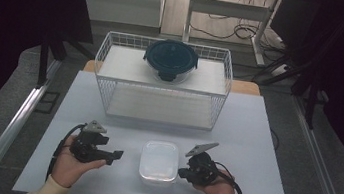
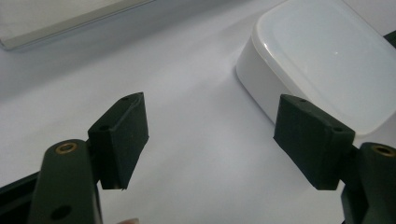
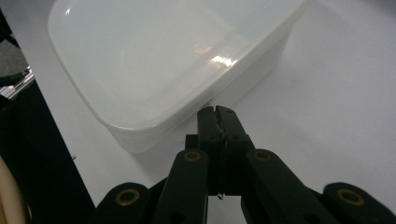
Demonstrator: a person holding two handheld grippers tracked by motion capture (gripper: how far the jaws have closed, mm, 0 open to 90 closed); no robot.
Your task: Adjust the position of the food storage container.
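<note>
White plastic container (image 1: 159,162) with its lid on sits on the pale table (image 1: 255,138) near the front edge, between the two hands. From the container, the left gripper (image 1: 117,156) lies at about nine o'clock, its jaws spread wide and empty — in the left gripper view the container (image 2: 327,60) stands just past the right-hand jaw, apart from it. The right gripper (image 1: 181,172) lies at about three o'clock, jaws pressed fully together with nothing between them; in the right gripper view its tip (image 3: 217,122) is just beside the container's wall (image 3: 243,79), though I cannot tell whether it touches. At twelve o'clock, well apart from the container, a white wire basket (image 1: 161,83) stands on the table — a round dark-lidded container (image 1: 171,59) rests on its upper shelf.
</note>
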